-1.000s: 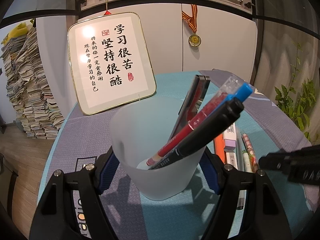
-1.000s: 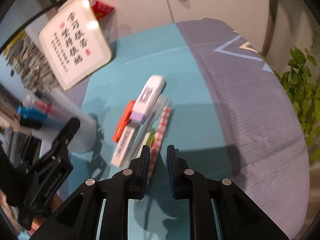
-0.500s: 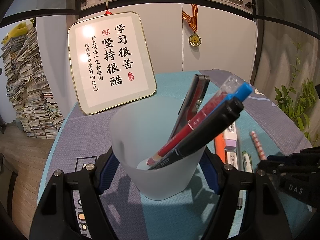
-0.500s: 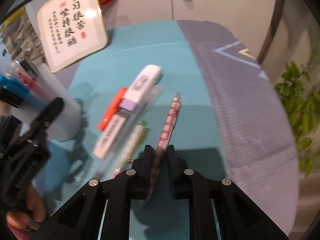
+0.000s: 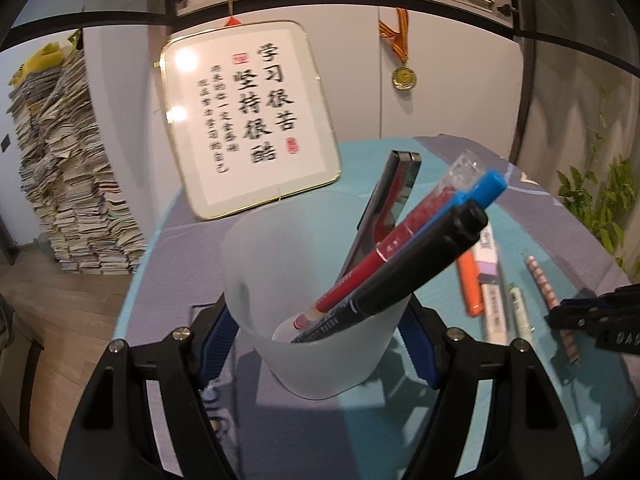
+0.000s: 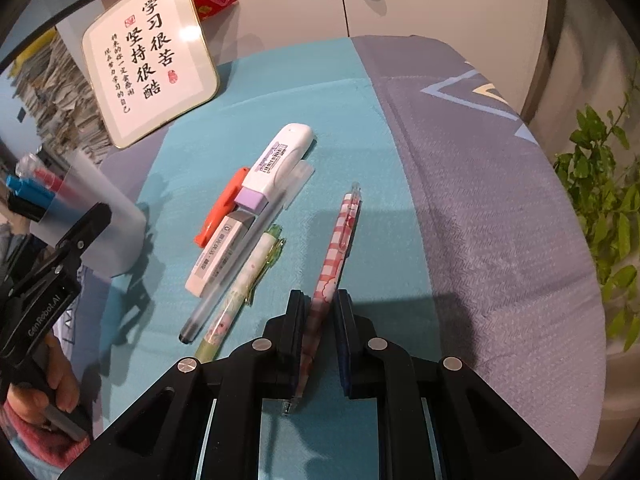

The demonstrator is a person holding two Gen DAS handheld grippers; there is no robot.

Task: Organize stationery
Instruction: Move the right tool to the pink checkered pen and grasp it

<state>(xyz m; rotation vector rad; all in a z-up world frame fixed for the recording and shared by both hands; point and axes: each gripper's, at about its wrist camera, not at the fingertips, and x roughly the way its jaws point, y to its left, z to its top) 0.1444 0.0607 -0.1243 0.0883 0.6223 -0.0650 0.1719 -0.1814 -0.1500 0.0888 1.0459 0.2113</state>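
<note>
My left gripper (image 5: pixel 318 328) is shut on a frosted white cup (image 5: pixel 316 300) that holds red, blue and black pens; the cup shows at the left in the right wrist view (image 6: pixel 100 236). My right gripper (image 6: pixel 318 304) is shut on a pink checked pen (image 6: pixel 340 232) near its lower end; the pen points away over the teal cloth. The pen also shows at the right in the left wrist view (image 5: pixel 544 284). To its left lie a green floral pen (image 6: pixel 248 280), a clear pen (image 6: pixel 240 264), a white eraser (image 6: pixel 220 256), an orange marker (image 6: pixel 220 208) and a white and purple correction tape (image 6: pixel 276 164).
A framed calligraphy sign (image 5: pixel 248 116) leans at the table's back left. The round table's cloth (image 6: pixel 480 200) is teal in the middle and grey-purple to the right. A green plant (image 6: pixel 600 200) stands beyond the right edge. A paper stack (image 5: pixel 68 176) stands on the floor at left.
My right gripper has closed on the pink checked pen and drawn it to the right, away from the other stationery. The left gripper and cup have tilted a little.
</note>
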